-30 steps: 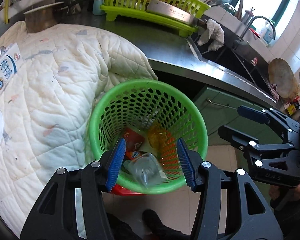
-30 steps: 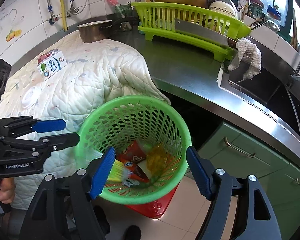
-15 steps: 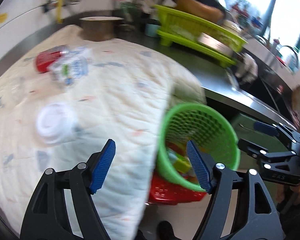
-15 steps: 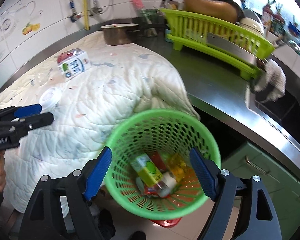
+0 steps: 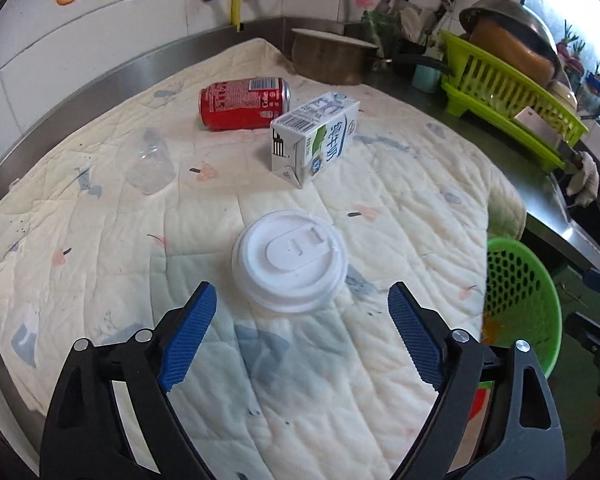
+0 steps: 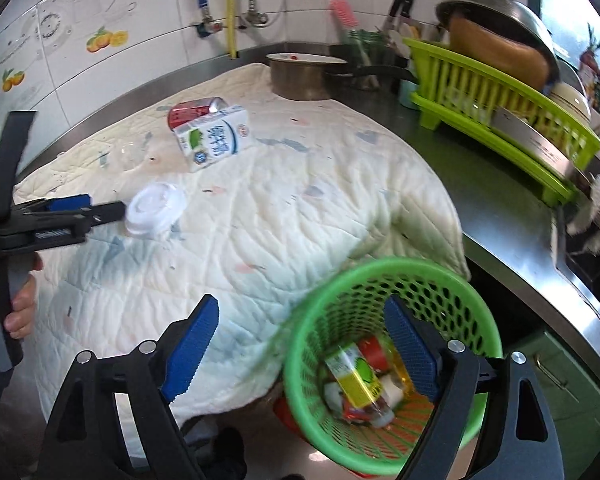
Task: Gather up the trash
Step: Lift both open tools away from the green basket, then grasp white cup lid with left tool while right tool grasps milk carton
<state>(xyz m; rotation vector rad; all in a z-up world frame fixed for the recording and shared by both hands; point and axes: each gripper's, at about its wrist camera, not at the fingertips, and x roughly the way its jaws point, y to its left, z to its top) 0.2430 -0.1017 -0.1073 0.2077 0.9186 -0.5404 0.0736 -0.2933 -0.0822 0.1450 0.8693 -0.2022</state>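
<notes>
On the quilted cloth [image 5: 400,208] lie a white cup lid [image 5: 290,256], a milk carton [image 5: 314,138], a red can [image 5: 244,102] and a clear plastic cup [image 5: 150,160]. My left gripper [image 5: 302,291] hovers just short of the lid, its jaws opening with nothing between them. In the right wrist view it [image 6: 100,210] points at the lid [image 6: 156,210] from the left. My right gripper [image 6: 300,304] hangs over the near edge of the quilt and the green basket [image 6: 380,276], its jaws opening and empty. The basket holds a yellow-green bottle [image 6: 354,380] and other trash.
A metal pot [image 5: 332,60] and a green dish rack [image 5: 508,96] stand at the back right on the steel counter [image 6: 500,216]. A white rag [image 6: 598,212] hangs at the sink edge. The basket [image 5: 516,300] stands beyond the counter's front edge. A person's hand [image 6: 18,308] holds the left gripper.
The left gripper swung left from over the basket to the quilt facing the lid, and its jaws widened. The right gripper drifted left, its jaws widened, and a bottle dropped into the basket.
</notes>
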